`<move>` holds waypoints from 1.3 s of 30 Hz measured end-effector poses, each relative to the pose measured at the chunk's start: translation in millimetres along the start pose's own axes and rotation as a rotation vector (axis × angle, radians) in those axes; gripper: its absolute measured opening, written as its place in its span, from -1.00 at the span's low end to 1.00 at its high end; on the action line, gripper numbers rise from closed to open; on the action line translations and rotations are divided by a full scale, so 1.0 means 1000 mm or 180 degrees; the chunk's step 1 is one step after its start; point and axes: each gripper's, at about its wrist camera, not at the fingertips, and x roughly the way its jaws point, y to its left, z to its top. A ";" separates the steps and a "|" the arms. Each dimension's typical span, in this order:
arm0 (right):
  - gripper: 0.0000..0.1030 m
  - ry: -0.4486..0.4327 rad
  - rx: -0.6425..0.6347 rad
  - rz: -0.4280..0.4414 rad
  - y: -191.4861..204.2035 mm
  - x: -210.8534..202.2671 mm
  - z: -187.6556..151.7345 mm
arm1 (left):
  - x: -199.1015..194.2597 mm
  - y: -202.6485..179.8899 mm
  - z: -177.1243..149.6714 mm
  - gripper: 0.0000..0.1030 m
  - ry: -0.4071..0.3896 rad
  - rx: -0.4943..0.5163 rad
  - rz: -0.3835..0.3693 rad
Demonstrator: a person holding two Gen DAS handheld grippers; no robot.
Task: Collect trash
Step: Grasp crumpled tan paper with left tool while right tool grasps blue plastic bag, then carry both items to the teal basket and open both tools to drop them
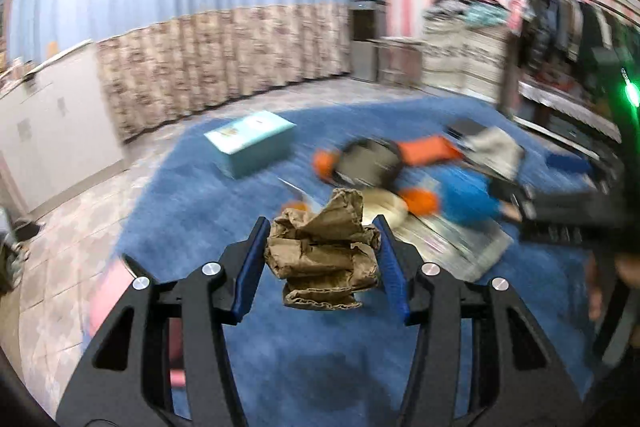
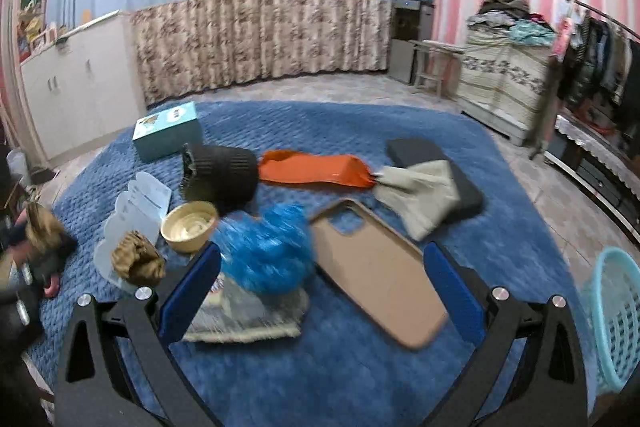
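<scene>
Left gripper (image 1: 322,259): its blue fingers (image 1: 250,267) are clenched on a crumpled brown paper wad (image 1: 322,255), low centre of the left view. The wad sits squeezed between both pads and lifted off the blue rug (image 1: 192,211), most likely so it can be carried away as trash.

Right gripper (image 2: 320,287): fingers spread wide and gripping nothing, at the bottom of the right view. It hangs over the clutter, probably free to take the next piece.

Second paper wad (image 2: 138,259): lies at lower left of the right view on white plastic packaging (image 2: 138,205), untouched. It looks like trash not yet collected.

Other loose items: a blue crinkled plastic bag (image 2: 266,251) at centre, a tan phone case (image 2: 376,271) lying open side up beside it, an orange bag (image 2: 316,169) and a beige cloth (image 2: 420,193) above.

Light blue basket (image 2: 614,323): at the lower right edge of the right view, on the floor just off the rug. What it holds cannot be seen; it seems a likely place for the trash.

Black woven bin (image 2: 220,175): tipped on its side on the rug, mouth toward the left; the inside is too dark to read.

Cream bowl (image 2: 188,227): upright below the bin, looks empty.

Teal box (image 2: 166,131): closed, at upper left of the rug.

Blur: the left view is smeared, suggesting motion.
</scene>
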 end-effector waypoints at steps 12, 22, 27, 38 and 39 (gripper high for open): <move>0.43 0.0113 -0.0260 0.0014 0.029 0.031 -0.005 | 0.033 0.027 0.021 -0.01 0.0007 -0.0151 0.0225; -0.22 0.0040 -0.0187 0.0135 0.021 0.025 -0.003 | 0.044 0.016 0.018 -0.01 0.0031 -0.0073 0.0147; -0.29 -0.0049 -0.0248 0.0151 0.022 0.018 0.000 | 0.045 0.012 0.019 -0.01 0.0044 -0.0074 0.0136; -0.31 -0.0244 -0.0293 0.0060 0.014 -0.006 0.004 | 0.034 0.000 0.027 -0.01 -0.0039 0.0022 0.0142; -0.31 -0.0262 -0.0287 0.0049 0.012 -0.009 0.004 | 0.033 -0.003 0.029 -0.01 -0.0047 0.0034 0.0134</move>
